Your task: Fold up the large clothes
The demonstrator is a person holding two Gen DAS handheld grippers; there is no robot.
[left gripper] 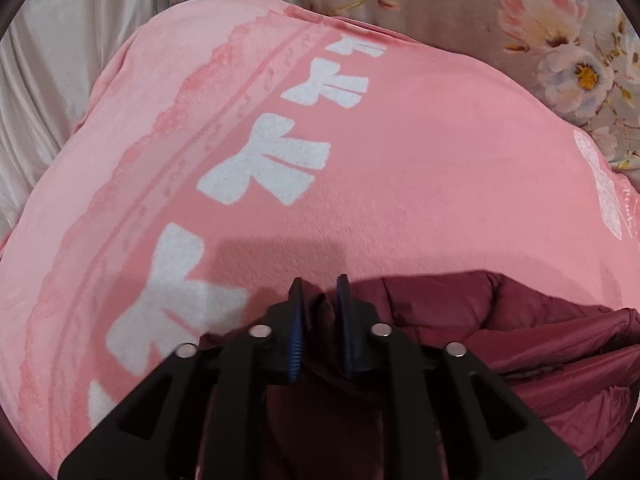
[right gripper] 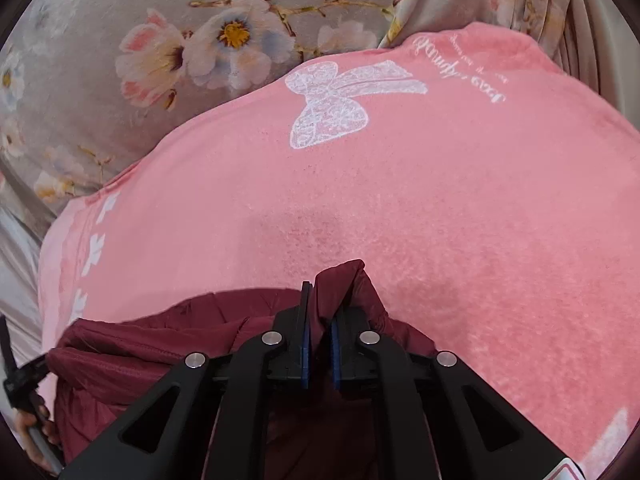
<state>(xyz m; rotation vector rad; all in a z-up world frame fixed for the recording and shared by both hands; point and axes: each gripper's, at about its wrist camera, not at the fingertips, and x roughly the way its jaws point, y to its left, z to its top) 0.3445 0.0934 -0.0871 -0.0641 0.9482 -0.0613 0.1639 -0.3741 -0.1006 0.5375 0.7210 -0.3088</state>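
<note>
A dark red quilted jacket (left gripper: 532,344) hangs over a pink blanket (left gripper: 400,184) with white bow prints. My left gripper (left gripper: 320,292) is shut on an edge of the jacket, fabric bunched between its blue pads. In the right wrist view the jacket (right gripper: 160,344) spreads to the lower left. My right gripper (right gripper: 322,300) is shut on another edge of the jacket, a fold of fabric sticking up past the fingertips. Both grippers hold the jacket a little above the pink blanket (right gripper: 440,200). The left gripper and the hand on it show at the right wrist view's left edge (right gripper: 20,392).
The pink blanket lies on a bed with a grey floral sheet (right gripper: 120,20), also in the left wrist view (left gripper: 520,20). A pale satin cloth (left gripper: 60,60) lies at the left, and in the right wrist view at the top right (right gripper: 592,0).
</note>
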